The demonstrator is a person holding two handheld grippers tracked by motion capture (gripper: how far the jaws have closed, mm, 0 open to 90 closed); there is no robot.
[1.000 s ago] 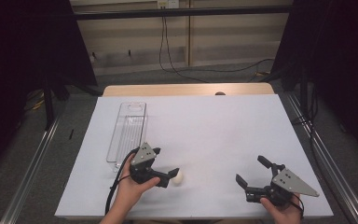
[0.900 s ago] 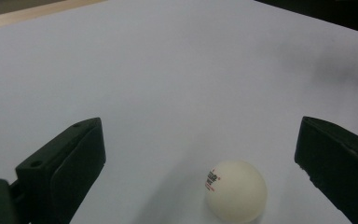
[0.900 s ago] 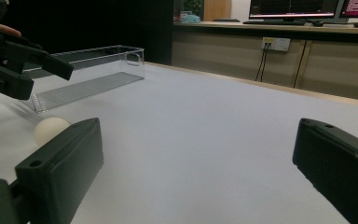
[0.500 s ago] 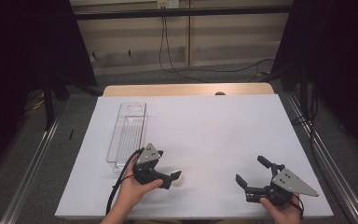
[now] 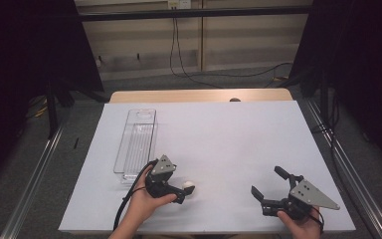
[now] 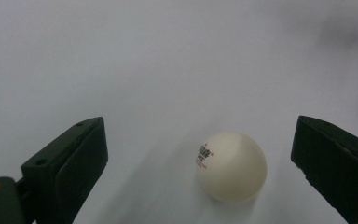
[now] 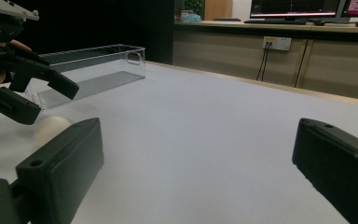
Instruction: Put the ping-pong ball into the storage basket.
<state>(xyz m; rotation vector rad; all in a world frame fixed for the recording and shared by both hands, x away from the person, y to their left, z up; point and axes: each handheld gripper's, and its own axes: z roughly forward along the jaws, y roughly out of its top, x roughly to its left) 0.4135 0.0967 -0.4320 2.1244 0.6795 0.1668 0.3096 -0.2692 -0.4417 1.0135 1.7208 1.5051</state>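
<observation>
Left gripper (image 5: 183,191) wide, jaws either side of ball (image 6: 231,166), not touching. Right gripper (image 5: 270,188) wide, empty, well apart. Clear bin (image 5: 136,144) near.

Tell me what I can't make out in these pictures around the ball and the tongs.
- Printing on the white ball: left gripper view, too small and soft to read.
- Ball's lower part: right gripper view, cut off by the right tongs' near jaw.
- Gap between ball and left tongs: high view, too small to judge.
- Clear tray's near end: high view, partly behind the left tongs' grey plate.
</observation>
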